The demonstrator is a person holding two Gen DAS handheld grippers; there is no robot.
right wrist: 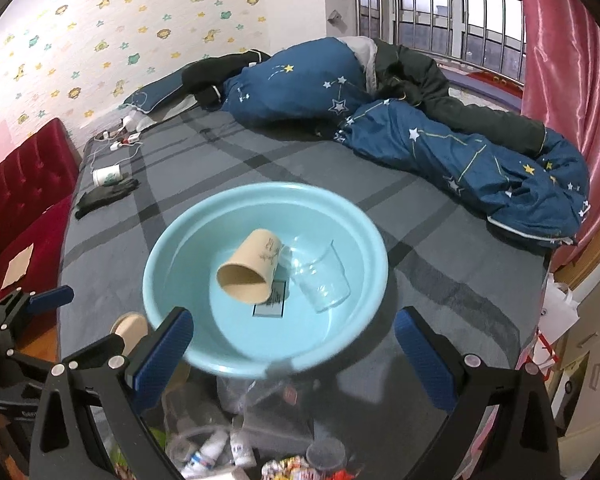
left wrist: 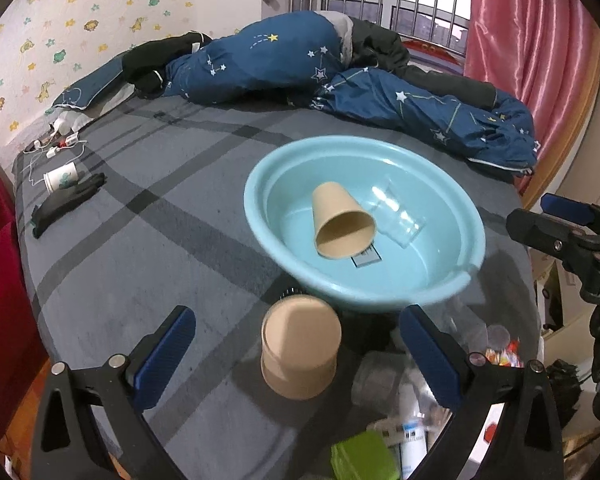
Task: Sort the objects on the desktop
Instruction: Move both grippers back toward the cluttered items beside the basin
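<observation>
A light blue basin [left wrist: 440, 200] [right wrist: 172, 264] sits on the grey bed. A tan paper cup [left wrist: 340, 220] [right wrist: 252, 268] and a clear plastic cup [left wrist: 400, 220] [right wrist: 324, 276] lie on their sides in it. A second tan cup [left wrist: 300, 352] stands upside down before the basin, between the open fingers of my left gripper [left wrist: 298, 356]; its edge shows in the right wrist view [right wrist: 130, 326]. My right gripper [right wrist: 294, 354] is open and empty over the basin's near rim. It shows in the left wrist view [left wrist: 548, 220] at the right.
A clutter of small bottles, a clear bag and sweets [right wrist: 236, 448] lies near the front edge, with a green box [left wrist: 362, 458]. A white printed cup [left wrist: 62, 176] and a black glove [left wrist: 66, 200] lie far left. Blue duvets [left wrist: 440, 112] fill the back.
</observation>
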